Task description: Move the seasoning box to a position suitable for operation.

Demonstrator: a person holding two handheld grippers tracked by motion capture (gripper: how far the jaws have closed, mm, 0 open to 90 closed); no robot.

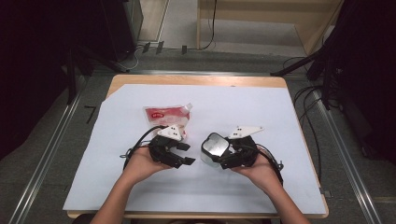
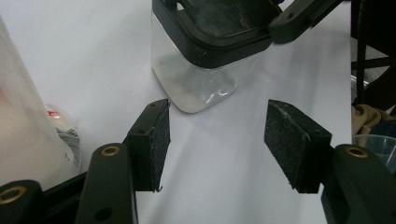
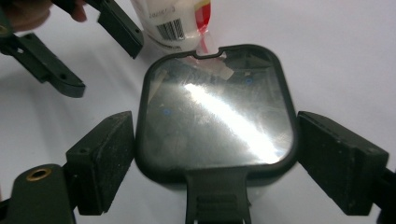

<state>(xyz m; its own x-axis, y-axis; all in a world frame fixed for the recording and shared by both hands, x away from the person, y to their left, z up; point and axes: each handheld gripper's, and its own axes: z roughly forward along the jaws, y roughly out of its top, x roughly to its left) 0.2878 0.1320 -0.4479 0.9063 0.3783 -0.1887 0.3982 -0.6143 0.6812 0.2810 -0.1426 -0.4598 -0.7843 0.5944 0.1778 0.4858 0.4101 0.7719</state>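
Two grippers work over the white sheet (image 1: 280,140) on the table. The right gripper (image 3: 210,154) straddles the lidded clear container (image 3: 215,112), one pad (image 3: 100,158) at each side of its black lid rim; whether the pads press or merely touch cannot be told. The left gripper (image 2: 215,140) stands wide and empty, just short of the container, which sits right of the red-and-white pouch (image 1: 167,116). Advisable: steady the body squarely before working the front latch. Container contents are indistinct; the pouch label is cut off.
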